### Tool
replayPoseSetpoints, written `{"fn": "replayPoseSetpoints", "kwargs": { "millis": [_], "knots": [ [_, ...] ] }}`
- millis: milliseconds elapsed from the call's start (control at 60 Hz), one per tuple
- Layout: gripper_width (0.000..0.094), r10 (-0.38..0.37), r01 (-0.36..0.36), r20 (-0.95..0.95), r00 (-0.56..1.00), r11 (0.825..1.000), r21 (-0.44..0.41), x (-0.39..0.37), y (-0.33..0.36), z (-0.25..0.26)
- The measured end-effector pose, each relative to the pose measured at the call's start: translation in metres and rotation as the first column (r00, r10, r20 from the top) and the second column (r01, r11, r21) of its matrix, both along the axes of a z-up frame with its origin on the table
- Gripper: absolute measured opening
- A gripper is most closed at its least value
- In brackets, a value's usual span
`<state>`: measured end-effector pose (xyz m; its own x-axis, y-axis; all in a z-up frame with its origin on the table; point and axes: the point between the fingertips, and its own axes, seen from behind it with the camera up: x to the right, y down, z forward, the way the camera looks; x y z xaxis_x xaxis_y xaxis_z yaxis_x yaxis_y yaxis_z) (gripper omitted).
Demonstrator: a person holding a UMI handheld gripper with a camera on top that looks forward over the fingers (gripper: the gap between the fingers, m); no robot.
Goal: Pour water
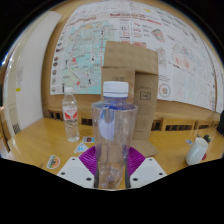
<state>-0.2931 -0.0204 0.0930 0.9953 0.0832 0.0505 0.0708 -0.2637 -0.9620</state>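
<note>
A clear plastic water bottle (113, 135) with a white cap and a pale blue label stands upright between my fingers, held just above the wooden table (40, 140). My gripper (111, 168) is shut on its lower body, with the purple pads (88, 158) pressed against both sides. A second clear bottle (70, 114) with a white cap and a red label stands on the table beyond my fingers to the left.
A brown cardboard box (132, 85) stands behind the held bottle. A large printed poster (180, 45) covers the wall. A small white object (197, 150) lies on the table at the right, and a sticker (53, 160) lies at the left.
</note>
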Motion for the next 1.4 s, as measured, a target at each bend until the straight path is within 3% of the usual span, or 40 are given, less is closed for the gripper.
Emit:
{"fn": "replayPoseSetpoints", "kwargs": {
  "millis": [150,283,367,467,650,917,1050,1233,1317,1400],
  "knots": [
    [0.0345,0.066,-0.060,-0.068,0.995,0.995,0.083,-0.001,-0.008,0.052],
    [0.0343,0.154,-0.103,-0.342,0.927,0.981,0.162,0.010,-0.014,0.123],
    [0.0343,0.221,-0.129,-0.582,0.783,0.972,0.196,0.026,-0.019,0.166],
    [0.0344,0.282,-0.164,-0.836,0.470,0.959,0.231,0.050,-0.024,0.201],
    [0.0343,0.240,-0.134,-0.959,-0.153,0.956,0.260,0.127,-0.011,0.211],
    [0.0343,0.129,-0.025,-0.767,-0.629,0.982,0.185,0.217,0.004,0.161],
    [0.0340,0.105,-0.021,-0.739,-0.666,0.987,0.159,0.234,0.007,0.147],
    [0.0340,0.069,-0.098,-0.778,-0.624,0.981,0.166,0.228,0.005,0.158],
    [0.0342,0.094,-0.146,-0.866,-0.492,0.971,0.189,0.219,0.001,0.179],
    [0.0343,0.169,-0.178,-0.964,-0.203,0.962,0.206,0.213,-0.002,0.200]
  ]
}}
